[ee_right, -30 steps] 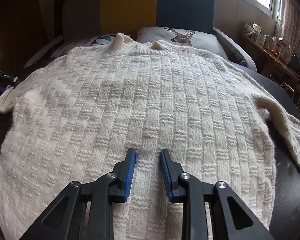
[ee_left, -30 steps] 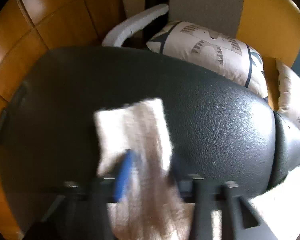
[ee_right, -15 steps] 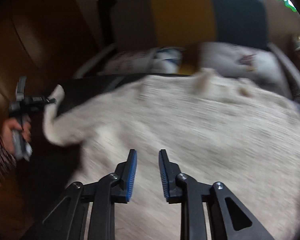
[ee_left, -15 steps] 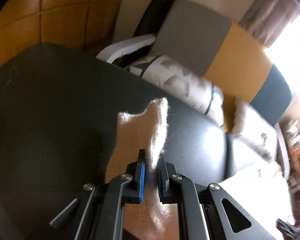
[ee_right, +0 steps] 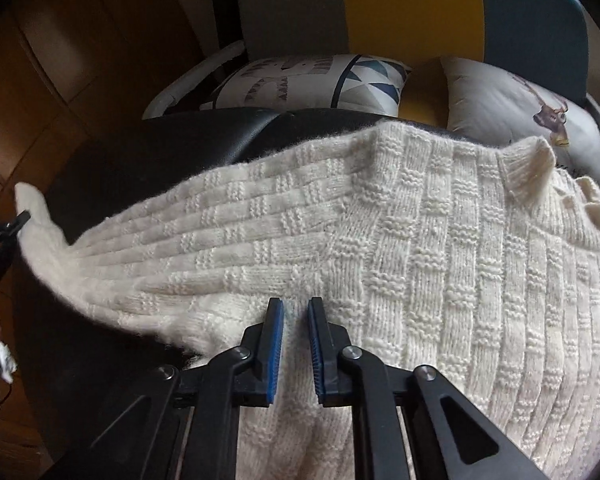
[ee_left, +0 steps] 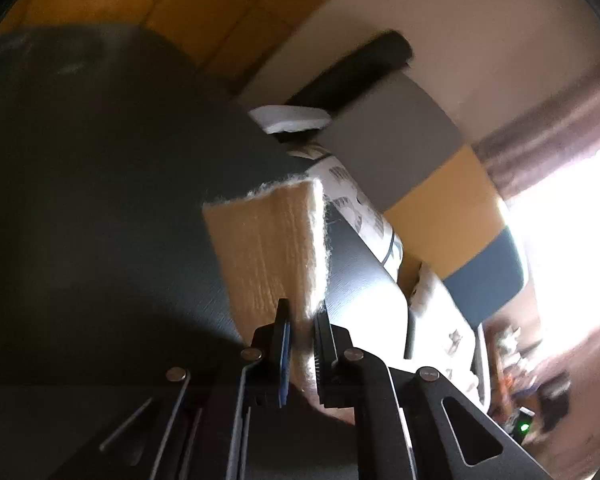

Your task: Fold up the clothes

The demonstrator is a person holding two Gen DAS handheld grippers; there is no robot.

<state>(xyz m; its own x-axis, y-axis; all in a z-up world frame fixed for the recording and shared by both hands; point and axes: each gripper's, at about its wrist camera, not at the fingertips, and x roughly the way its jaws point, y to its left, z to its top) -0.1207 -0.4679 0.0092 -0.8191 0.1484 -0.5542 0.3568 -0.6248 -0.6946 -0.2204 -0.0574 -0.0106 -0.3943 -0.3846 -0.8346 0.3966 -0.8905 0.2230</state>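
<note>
Two sets of fingers: my left gripper [ee_left: 300, 320] pinches the sweater's sleeve cuff [ee_left: 268, 240], lifted off the black worktop [ee_left: 100, 200]; my right gripper [ee_right: 295, 320] rests slightly spread over the sweater [ee_right: 440, 260], gripping nothing. Body lies spread flat, sleeve stretched outward. No fold shows; folding looks mostly left.

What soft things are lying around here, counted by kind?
Cream knitted sweater: 1
Printed cushions: 2, one with a geometric pattern, one with a deer
Total: 3

The left hand-held gripper grips the sweater's sleeve cuff.
</note>
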